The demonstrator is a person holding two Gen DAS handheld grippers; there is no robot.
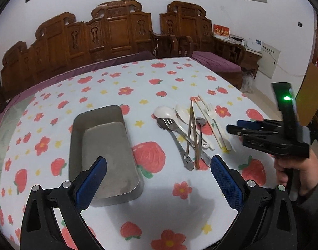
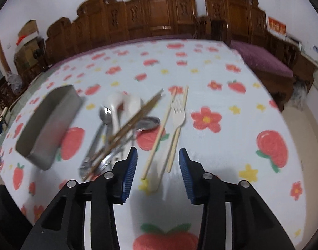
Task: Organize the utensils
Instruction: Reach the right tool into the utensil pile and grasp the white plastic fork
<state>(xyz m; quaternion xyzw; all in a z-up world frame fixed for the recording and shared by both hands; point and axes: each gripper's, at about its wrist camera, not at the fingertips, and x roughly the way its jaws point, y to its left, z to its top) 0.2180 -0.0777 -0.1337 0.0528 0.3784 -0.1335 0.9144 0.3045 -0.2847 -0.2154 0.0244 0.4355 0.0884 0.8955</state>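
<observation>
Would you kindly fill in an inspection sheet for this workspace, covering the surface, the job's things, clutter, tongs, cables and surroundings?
Surface: table under a strawberry-and-flower tablecloth.
Job's things: empty metal tray; beside it a loose pile holding a white spoon, metal fork, brown chopsticks, a pale chopstick pair and white plastic fork. Nothing in the tray yet.
Clutter: nothing seen.
Tongs: left tongs open, above the cloth between tray and pile; right tongs open, empty, with the pale chopsticks and white fork handle ahead of them.
Cables: nothing seen.
Surroundings: carved wooden bench with purple cushions behind the table; white wall.
</observation>
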